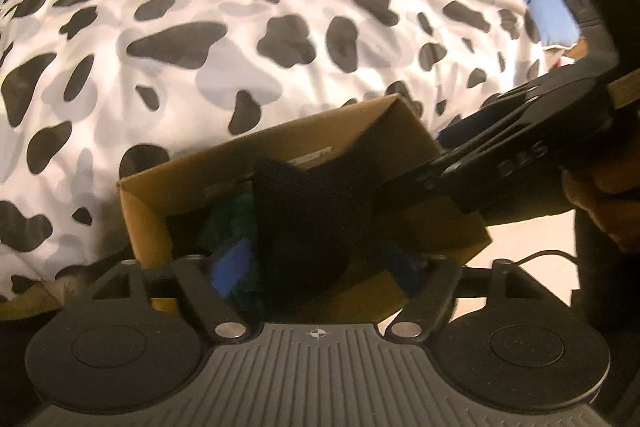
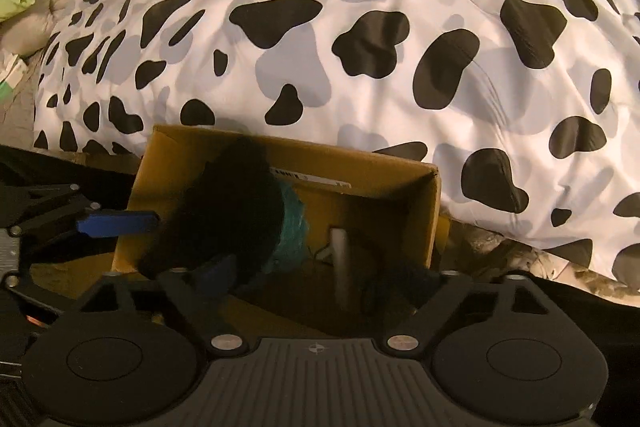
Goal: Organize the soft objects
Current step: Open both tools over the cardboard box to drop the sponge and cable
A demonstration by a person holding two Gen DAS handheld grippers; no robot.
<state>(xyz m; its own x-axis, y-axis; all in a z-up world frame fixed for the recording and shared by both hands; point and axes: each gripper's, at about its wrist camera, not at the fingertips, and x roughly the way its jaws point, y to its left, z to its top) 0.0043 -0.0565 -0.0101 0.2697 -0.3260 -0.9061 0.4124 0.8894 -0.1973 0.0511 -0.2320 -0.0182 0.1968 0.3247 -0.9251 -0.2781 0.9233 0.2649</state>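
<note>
Left wrist view: I'm over the cardboard box (image 1: 280,163) at the edge of the cow-print duvet (image 1: 280,27), and the black fuzzy item (image 1: 312,219) hangs between my left gripper (image 1: 316,267) fingers, wide apart, not pinching it. The right gripper (image 1: 404,183) reaches in from the side, its tip buried in the fuzz; I judge it's clamped on it.

Right wrist view: the fuzzy item sits half inside the box against a teal soft thing (image 2: 294,227). The left gripper's blue pad (image 2: 116,221) stands just beside it. I'd lower deep before letting go, so the bundle settles below the rim rather than springing out.
</note>
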